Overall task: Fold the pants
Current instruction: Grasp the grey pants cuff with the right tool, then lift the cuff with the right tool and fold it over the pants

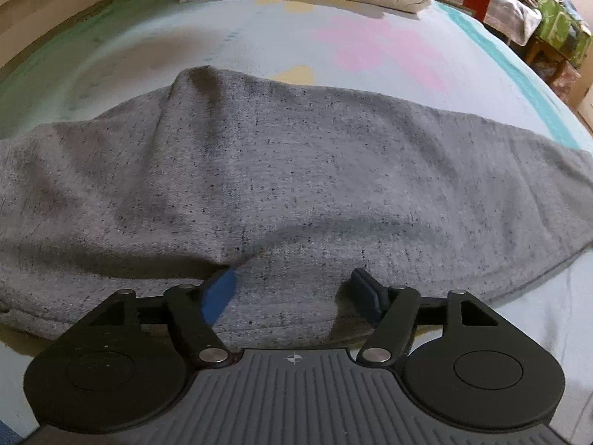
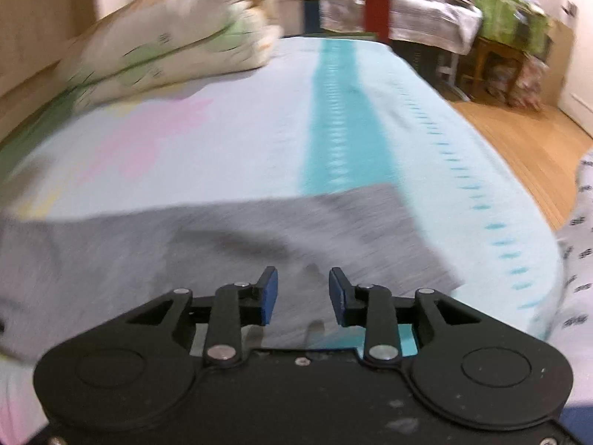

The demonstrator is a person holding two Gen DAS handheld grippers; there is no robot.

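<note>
Bed (image 1: 370,37): pastel sheet under grey pants (image 1: 259,170).
Left gripper (image 1: 292,289): spread wide, apparently empty above the cloth.
Right gripper (image 2: 303,293): partly spread, gripping nothing; view blurred.

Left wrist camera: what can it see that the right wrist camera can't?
Only the left wrist view shows the left gripper, open over the grey pants, and a big soft fold humped up in the cloth. Only the right wrist view shows the right gripper, open, plus the wooden floor and the pants' squared end. Both show the pants lying on the bed sheet, the folded quilt at the far end, and a red post.
</note>
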